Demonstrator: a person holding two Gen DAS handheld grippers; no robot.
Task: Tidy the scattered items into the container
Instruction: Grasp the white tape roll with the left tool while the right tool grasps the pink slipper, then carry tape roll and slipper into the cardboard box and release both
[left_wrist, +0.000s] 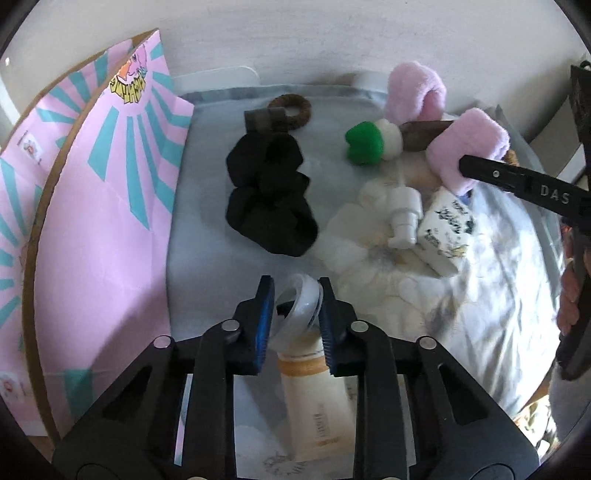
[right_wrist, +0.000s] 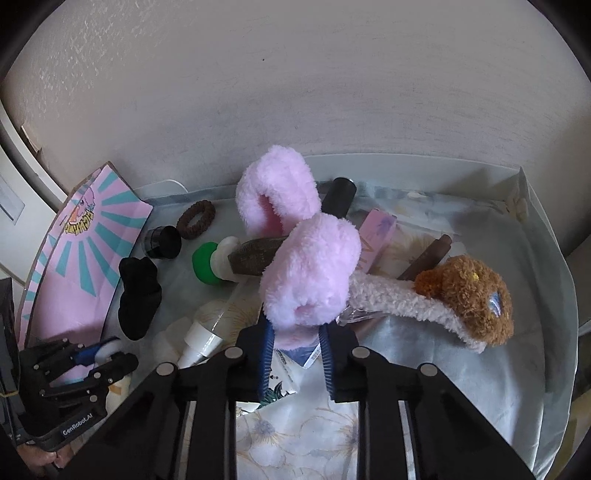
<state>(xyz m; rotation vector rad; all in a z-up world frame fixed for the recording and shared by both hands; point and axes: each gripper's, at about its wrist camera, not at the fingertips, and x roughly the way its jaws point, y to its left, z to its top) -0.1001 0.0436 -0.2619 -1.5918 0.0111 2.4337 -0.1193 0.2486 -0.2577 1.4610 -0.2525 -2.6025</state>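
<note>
Surface: pale floral cloth spread as a liner, a plain textured wall behind it; toiletries and hair things lie scattered over it.
Container: pink-and-teal printed carton, standing open to the left of the left gripper, close beside it. Reading it as the target is a judgement.
Left gripper: jaws drawn in on the translucent cap of a cream tube; pads press the cap's two sides. Tube body lies back under the fingers.
Tube handling: probably light; cap stiff and smooth, so it may slip or twist. Body likely soft. The grip sits at one end, so expect the tube to hang and swing.
Right gripper: jaws closed on the lower end of a pink fleece headband, which rises ahead of the fingers.
Headband handling: soft, light, compressible; the grip bites fluff. A brown bear-ear band trails right of it, and a dark brush handle sits against the fleece; whether either is tangled I cannot tell. May drag neighbours.
Ahead of left gripper: black scrunchie, pump bottle, green-and-white puff, brown hair tie, all still on the cloth.
Progress: judged early; most items remain out.
</note>
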